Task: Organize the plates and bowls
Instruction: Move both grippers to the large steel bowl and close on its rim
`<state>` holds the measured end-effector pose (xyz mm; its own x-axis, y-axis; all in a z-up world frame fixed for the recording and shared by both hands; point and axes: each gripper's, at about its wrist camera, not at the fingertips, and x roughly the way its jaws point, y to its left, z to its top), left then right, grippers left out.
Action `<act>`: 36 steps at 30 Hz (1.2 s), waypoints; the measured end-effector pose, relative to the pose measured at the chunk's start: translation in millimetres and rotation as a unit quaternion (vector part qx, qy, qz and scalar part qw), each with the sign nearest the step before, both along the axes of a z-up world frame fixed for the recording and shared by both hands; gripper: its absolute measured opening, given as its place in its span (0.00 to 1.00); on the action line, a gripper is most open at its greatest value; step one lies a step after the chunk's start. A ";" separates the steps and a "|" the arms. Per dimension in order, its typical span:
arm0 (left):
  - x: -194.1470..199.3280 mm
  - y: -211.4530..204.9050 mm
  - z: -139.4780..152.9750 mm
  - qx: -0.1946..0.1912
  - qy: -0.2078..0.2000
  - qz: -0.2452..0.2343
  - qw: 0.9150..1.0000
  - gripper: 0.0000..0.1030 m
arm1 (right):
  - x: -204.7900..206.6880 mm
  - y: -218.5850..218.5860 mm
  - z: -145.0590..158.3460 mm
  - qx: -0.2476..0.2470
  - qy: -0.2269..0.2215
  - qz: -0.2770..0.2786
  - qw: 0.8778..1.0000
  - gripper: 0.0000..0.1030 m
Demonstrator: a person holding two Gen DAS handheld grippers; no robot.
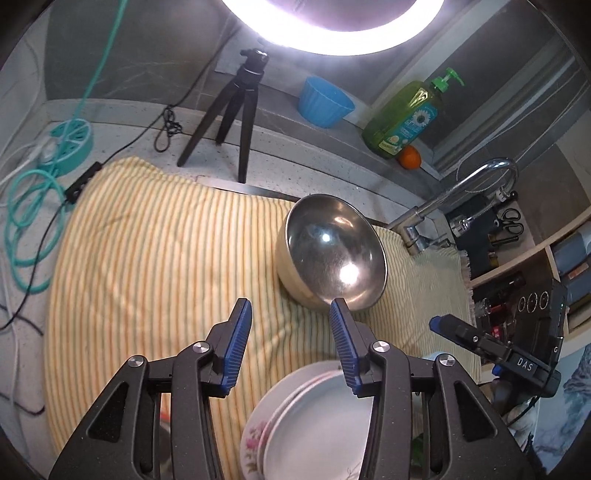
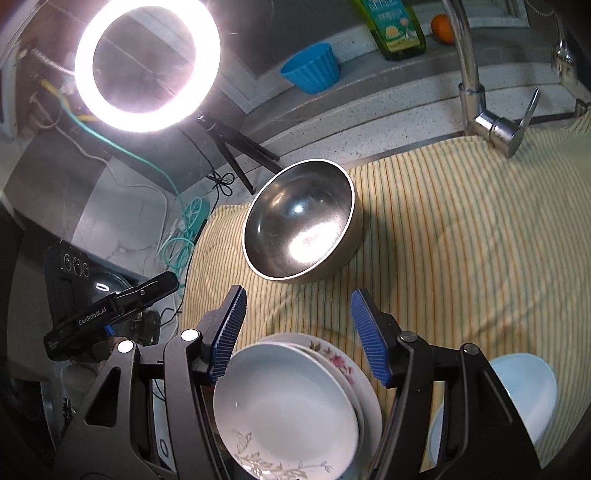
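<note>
Plates (image 2: pixel 295 410) sit stacked nearest, white with a floral one beneath, gathered on the striped cloth (image 1: pixel 147 240) seemingly to tidy them into one pile. Beyond them stands the steel bowl (image 1: pixel 332 254), upright, shiny, apart from the stack. Left gripper (image 1: pixel 291 306) and right gripper (image 2: pixel 299 295) hover with fingers parted, empty, likely readying for the bowl

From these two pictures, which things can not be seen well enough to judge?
- Stack of white floral plates: both views, count unclear; the tool arms and the bottom edge hide parts.
- Pale blue plastic bowl: right view, behind the tool arm.
- Green soap bottle: right view, top cut off.
</note>
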<state>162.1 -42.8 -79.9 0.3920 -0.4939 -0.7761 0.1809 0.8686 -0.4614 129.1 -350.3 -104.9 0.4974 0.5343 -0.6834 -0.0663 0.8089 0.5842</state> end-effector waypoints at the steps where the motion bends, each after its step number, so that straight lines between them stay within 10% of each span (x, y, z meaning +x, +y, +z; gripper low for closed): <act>1: 4.6 -3.6 -1.7 0.007 -0.001 -0.002 1.000 0.41 | 5.4 0.1 -3.7 0.001 0.005 -0.003 1.000 0.60; 20: 69.7 -37.1 -42.6 0.031 0.041 -0.035 0.998 0.41 | 64.5 5.8 -44.3 0.003 0.070 -0.060 0.996 0.47; 27: 75.1 -43.6 -49.2 0.034 0.043 -0.051 0.997 0.20 | 70.9 16.2 -49.0 -0.012 0.075 -0.052 0.996 0.33; 36: 75.6 -47.4 -54.7 0.039 0.043 -0.059 0.997 0.16 | 79.7 18.3 -54.1 -0.032 0.072 -0.032 0.996 0.21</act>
